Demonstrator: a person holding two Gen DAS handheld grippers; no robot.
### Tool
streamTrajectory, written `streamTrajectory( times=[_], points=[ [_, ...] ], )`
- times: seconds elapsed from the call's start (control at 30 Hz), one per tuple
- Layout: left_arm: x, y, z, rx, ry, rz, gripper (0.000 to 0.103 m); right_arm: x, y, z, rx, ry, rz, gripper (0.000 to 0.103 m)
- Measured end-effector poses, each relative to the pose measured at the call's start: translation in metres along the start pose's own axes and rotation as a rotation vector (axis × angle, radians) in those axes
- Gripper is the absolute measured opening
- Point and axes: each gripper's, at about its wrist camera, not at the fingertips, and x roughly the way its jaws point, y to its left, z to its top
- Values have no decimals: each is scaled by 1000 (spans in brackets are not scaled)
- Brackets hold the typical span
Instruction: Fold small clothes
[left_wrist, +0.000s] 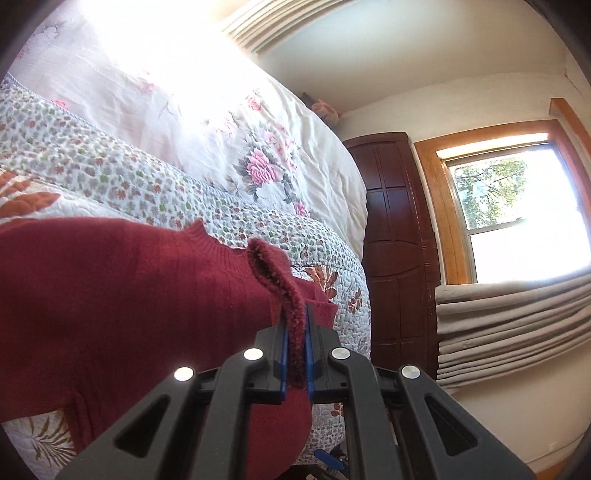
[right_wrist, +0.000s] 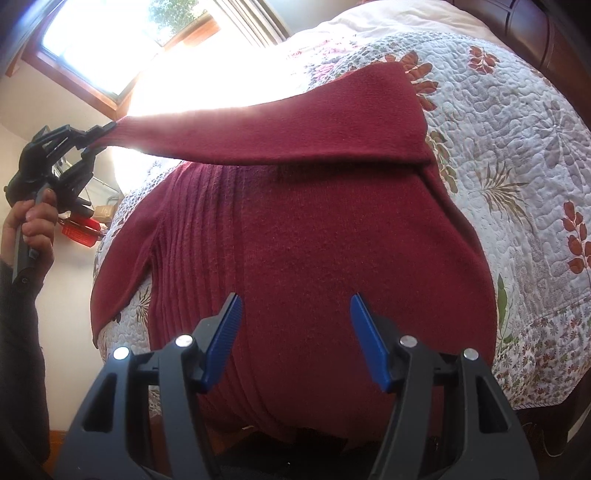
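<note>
A matt, fuzzy knit with ribbed stripes is seen in the red sweater (right_wrist: 317, 236). The quilt (right_wrist: 509, 155) is stitched, puckered cotton-like cloth. Matt black plastic, ridged blue pads (right_wrist: 225, 339) and shiny metal rivets make up the right hand-held gripper (right_wrist: 295, 339). The wardrobe (left_wrist: 395, 236) is glossy dark wood.
</note>
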Motion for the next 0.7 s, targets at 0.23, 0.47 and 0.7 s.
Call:
streamTrajectory(
  times=[0.23, 0.47, 0.7],
  points=[
    [14, 75, -18, -81, 41, 88, 6, 3, 0, 1, -5, 10, -6, 61],
    [33, 129, -34, -152, 71, 152, 8, 2, -2, 2, -7, 18, -13, 61],
    [-14, 93, -53, -124, -115, 152, 57, -3, 2, 1, -14, 8, 0, 61]
  ],
)
